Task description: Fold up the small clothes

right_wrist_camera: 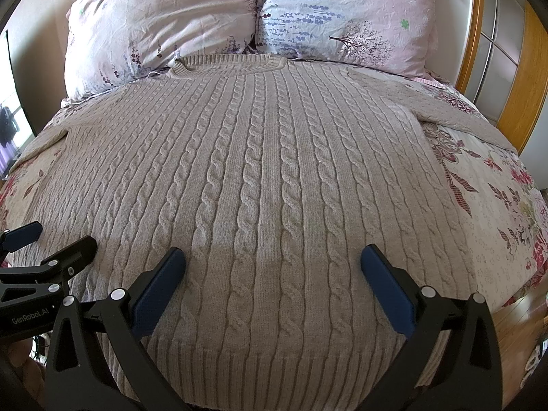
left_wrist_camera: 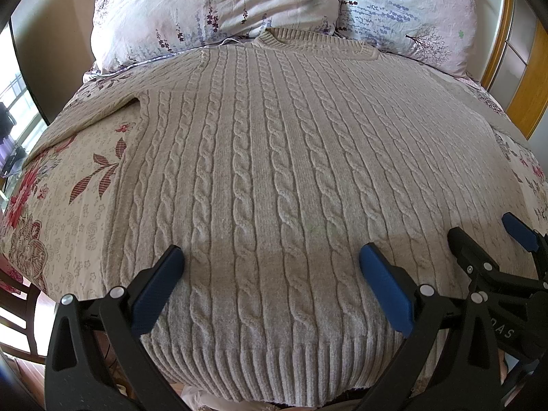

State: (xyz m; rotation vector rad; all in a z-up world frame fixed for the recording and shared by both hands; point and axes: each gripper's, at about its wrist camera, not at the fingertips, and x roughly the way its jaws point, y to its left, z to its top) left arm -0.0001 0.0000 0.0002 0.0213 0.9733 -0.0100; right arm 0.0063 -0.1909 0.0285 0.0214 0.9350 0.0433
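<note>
A beige cable-knit sweater (left_wrist_camera: pixel 267 157) (right_wrist_camera: pixel 267 171) lies flat and face up on the bed, collar toward the pillows, ribbed hem nearest me, sleeves spread to both sides. My left gripper (left_wrist_camera: pixel 270 257) hovers open above the lower body of the sweater, blue pads wide apart, nothing between them. My right gripper (right_wrist_camera: pixel 274 257) is open too, over the lower right part of the sweater. In the left wrist view the right gripper (left_wrist_camera: pixel 486 236) shows at the right edge. In the right wrist view the left gripper (right_wrist_camera: pixel 51 236) shows at the left edge.
A floral bedspread (left_wrist_camera: pixel 68 205) (right_wrist_camera: pixel 496 205) covers the bed. Two floral pillows (left_wrist_camera: pixel 212 7) (right_wrist_camera: pixel 342 13) lean at its head. A wooden headboard (right_wrist_camera: pixel 513 68) stands at the far right. A dark wooden chair (left_wrist_camera: pixel 17 308) sits at the near left by the bed edge.
</note>
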